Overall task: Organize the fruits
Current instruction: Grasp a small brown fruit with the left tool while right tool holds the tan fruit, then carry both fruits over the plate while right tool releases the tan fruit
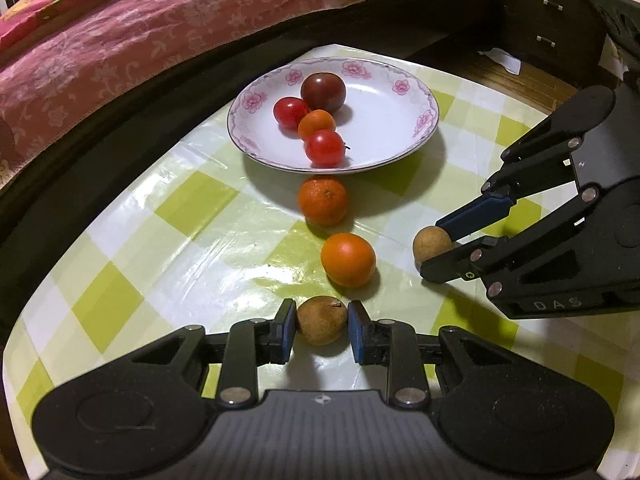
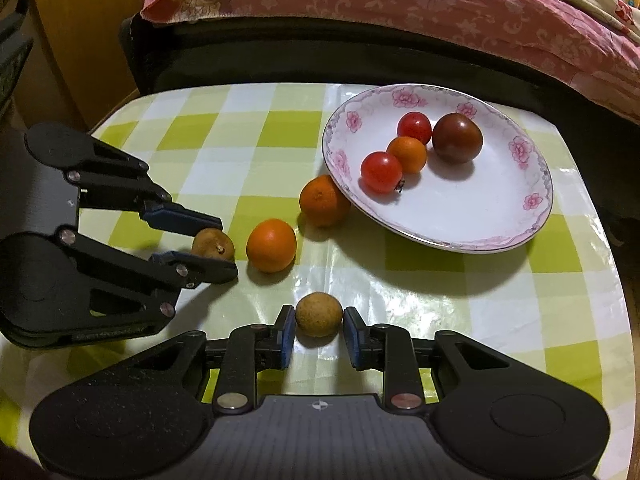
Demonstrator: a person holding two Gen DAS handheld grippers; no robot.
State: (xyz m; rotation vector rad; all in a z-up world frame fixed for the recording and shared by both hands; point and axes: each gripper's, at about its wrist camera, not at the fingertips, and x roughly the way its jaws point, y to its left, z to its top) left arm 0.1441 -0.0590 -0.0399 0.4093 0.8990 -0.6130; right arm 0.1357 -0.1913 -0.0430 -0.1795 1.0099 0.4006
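A white floral plate (image 1: 396, 120) (image 2: 480, 216) holds two red tomatoes, a small orange fruit and a dark tomato (image 1: 323, 92) (image 2: 457, 138). Two oranges lie on the checked cloth below it, one against the rim (image 1: 323, 200) (image 2: 322, 202) and one nearer (image 1: 348, 259) (image 2: 271, 250). My left gripper (image 1: 322, 326) (image 2: 214, 246) is shut on a brown longan (image 1: 322, 319) (image 2: 213, 244). My right gripper (image 2: 319, 326) (image 1: 440, 246) is shut on a second brown longan (image 2: 319, 314) (image 1: 431, 242). Both longans sit at table level.
The table carries a green and white checked cloth (image 1: 192, 240) (image 2: 240, 128). A bed with a pink floral cover (image 1: 120, 40) (image 2: 400, 0) runs along the far side. A dark wooden cabinet (image 1: 552, 20) stands at the far right of the left wrist view.
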